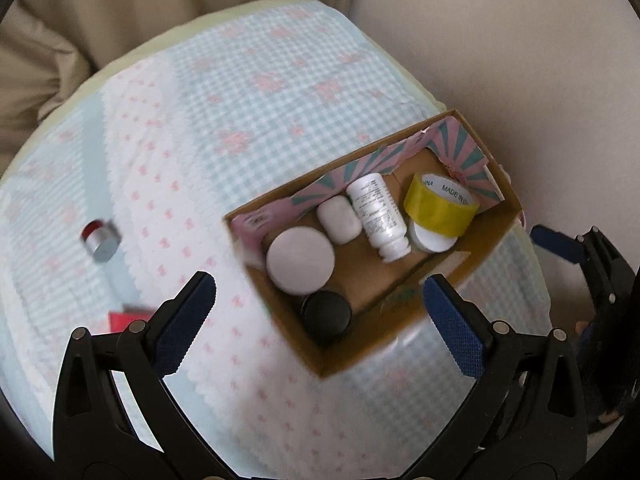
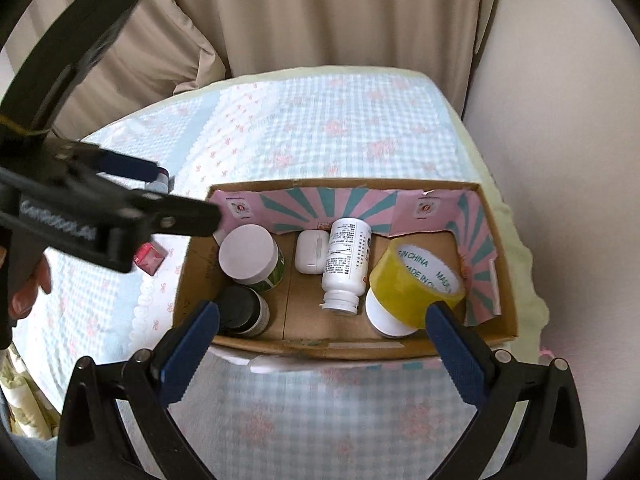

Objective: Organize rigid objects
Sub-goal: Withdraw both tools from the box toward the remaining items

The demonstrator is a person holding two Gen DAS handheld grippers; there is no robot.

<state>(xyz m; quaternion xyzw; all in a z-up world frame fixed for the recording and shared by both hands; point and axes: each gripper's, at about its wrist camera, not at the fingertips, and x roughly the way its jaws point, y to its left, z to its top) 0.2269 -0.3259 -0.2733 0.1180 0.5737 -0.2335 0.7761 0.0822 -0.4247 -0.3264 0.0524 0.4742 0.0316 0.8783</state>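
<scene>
An open cardboard box (image 2: 344,347) (image 1: 384,332) stands on a checked cloth. Inside are a white-lidded jar (image 2: 248,252) (image 1: 300,260), a black-lidded jar (image 2: 244,310) (image 1: 326,314), a white earbud case (image 2: 312,250) (image 1: 338,220), a white bottle lying down (image 2: 346,264) (image 1: 378,216) and a yellow tape roll (image 2: 416,284) (image 1: 440,208) leaning on a white lid (image 2: 384,318). A small red-and-silver cylinder (image 1: 100,240) (image 2: 162,182) and a red flat packet (image 1: 128,318) (image 2: 150,258) lie on the cloth left of the box. My left gripper (image 1: 320,300) hovers open and empty over the box's left end. My right gripper (image 2: 323,316) is open and empty at the box's near wall.
The blue gingham cloth (image 2: 320,128) with pink flowers covers a small table whose edges fall away on all sides. Beige curtains (image 2: 320,12) hang behind and a pale wall (image 2: 560,160) is at the right. A hand (image 2: 28,292) holds the left gripper body.
</scene>
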